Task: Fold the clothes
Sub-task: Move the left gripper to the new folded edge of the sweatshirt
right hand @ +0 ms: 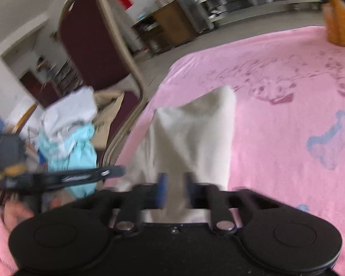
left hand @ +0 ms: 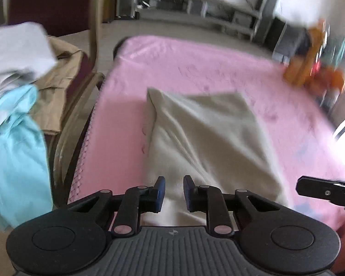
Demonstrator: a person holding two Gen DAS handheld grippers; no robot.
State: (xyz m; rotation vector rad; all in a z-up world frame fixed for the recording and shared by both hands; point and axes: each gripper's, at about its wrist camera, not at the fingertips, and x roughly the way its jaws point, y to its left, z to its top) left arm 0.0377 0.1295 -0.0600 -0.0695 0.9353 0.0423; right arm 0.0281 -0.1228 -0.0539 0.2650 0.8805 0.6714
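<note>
Here, cream garment (left hand: 209, 133) on pink blanket (left hand: 131, 119) | long axis runs straight ahead of both tongs | left tongs (left hand: 174, 193) and right tongs (right hand: 175, 189) each narrowly apart, cloth between, grip unclear | near edge equally close to both.

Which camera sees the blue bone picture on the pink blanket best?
The right wrist view: the blue bone picture shows whole on the pink blanket. The left wrist view shows only faint bluish smudges near its right edge, too blurred to tell.
</note>
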